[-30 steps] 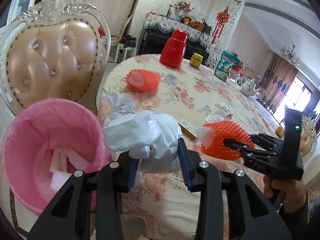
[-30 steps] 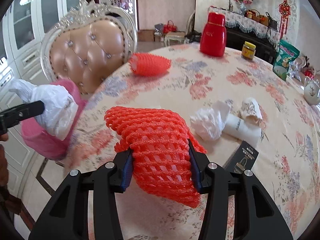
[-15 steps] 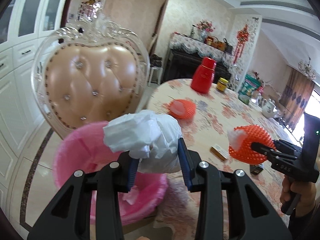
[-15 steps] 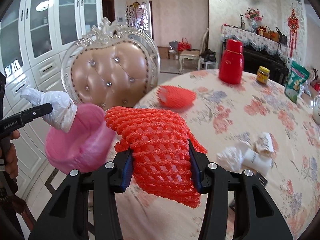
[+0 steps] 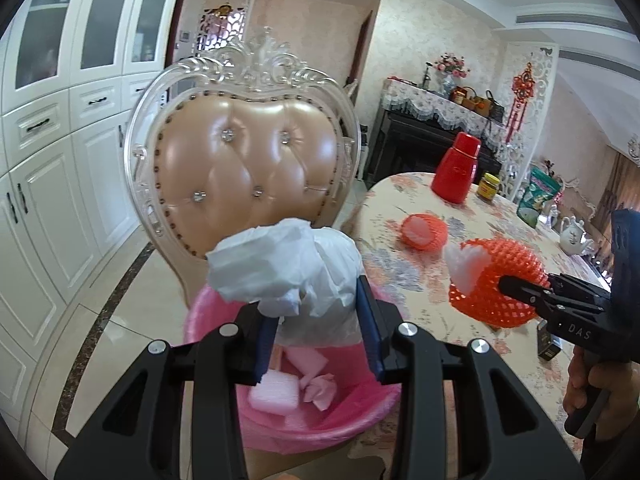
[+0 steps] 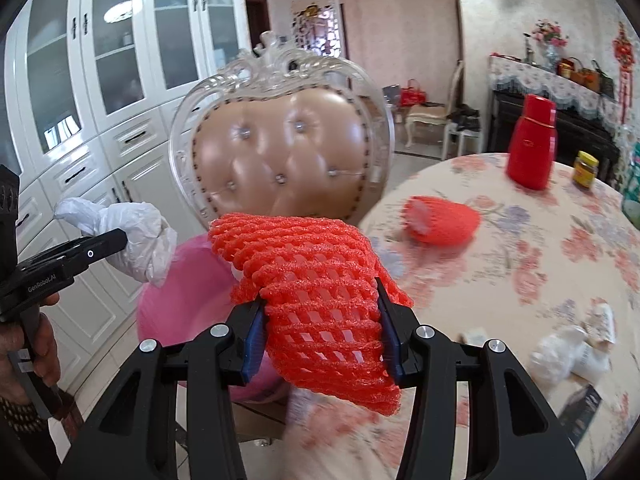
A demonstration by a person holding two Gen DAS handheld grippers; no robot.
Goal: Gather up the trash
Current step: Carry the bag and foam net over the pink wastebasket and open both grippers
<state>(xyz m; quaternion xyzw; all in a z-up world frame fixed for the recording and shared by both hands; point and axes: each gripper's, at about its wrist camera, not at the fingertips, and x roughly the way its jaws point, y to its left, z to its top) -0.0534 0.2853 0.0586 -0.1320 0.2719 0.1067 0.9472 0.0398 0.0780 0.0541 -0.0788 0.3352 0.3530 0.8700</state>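
My left gripper (image 5: 318, 326) is shut on a crumpled white plastic bag (image 5: 288, 268), held just above the pink trash bin (image 5: 360, 412); several pink and white scraps lie inside the bin. My right gripper (image 6: 320, 332) is shut on an orange foam fruit net (image 6: 316, 300), up over the table edge to the right of the pink trash bin (image 6: 176, 304). Each gripper shows in the other's view: the right gripper (image 5: 516, 286) with the orange foam fruit net (image 5: 500, 280), the left gripper (image 6: 108, 242) with the white bag (image 6: 132, 236). A second orange net (image 5: 424, 232) lies on the table.
A tufted chair (image 5: 244, 176) stands right behind the bin. The floral round table (image 6: 520, 260) carries a red thermos (image 6: 532, 152), a yellow-lidded jar (image 6: 585, 170), crumpled white wrappers (image 6: 568, 352) and a small dark packet (image 6: 578, 412). White cabinets (image 5: 48, 152) line the left wall.
Both grippers swung left from over the table toward the chair and rose. The bin now sits under the left gripper. Both grips are unchanged.
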